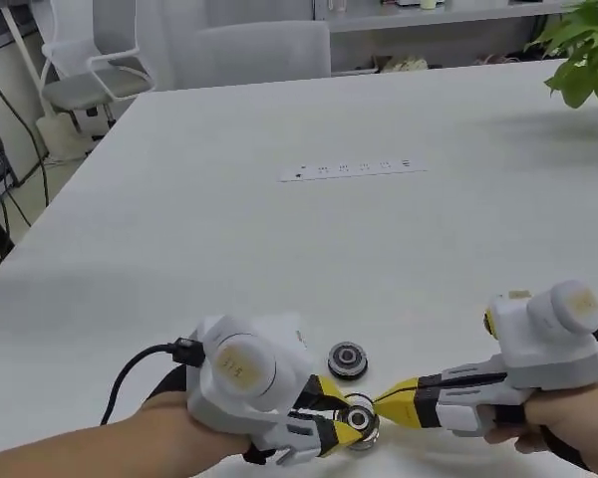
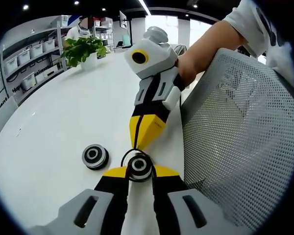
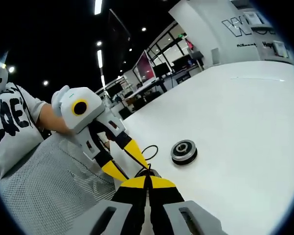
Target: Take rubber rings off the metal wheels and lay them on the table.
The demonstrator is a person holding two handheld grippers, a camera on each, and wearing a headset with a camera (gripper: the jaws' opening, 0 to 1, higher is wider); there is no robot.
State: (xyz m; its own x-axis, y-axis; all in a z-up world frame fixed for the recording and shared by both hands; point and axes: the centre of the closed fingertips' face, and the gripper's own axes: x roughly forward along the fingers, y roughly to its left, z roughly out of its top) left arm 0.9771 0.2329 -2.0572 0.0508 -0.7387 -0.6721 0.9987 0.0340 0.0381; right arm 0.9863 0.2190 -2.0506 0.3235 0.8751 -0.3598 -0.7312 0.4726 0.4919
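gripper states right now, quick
left gripper: shut on the metal wheel
right gripper: shut, pinching that wheel's rubber ring

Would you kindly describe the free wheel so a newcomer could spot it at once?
On the white table, near its front edge, the left gripper clamps one metal wheel. Just beyond lies the free wheel, flat and alone, touched by no gripper.

Left gripper (image 2: 138, 172) with yellow-tipped jaws clamped on a small metal wheel (image 2: 138, 166), right gripper (image 2: 136, 145) with closed tips touching its thin black rubber ring (image 2: 124, 157), second ringed wheel (image 2: 95, 156) nearby on white table (image 2: 63, 112).
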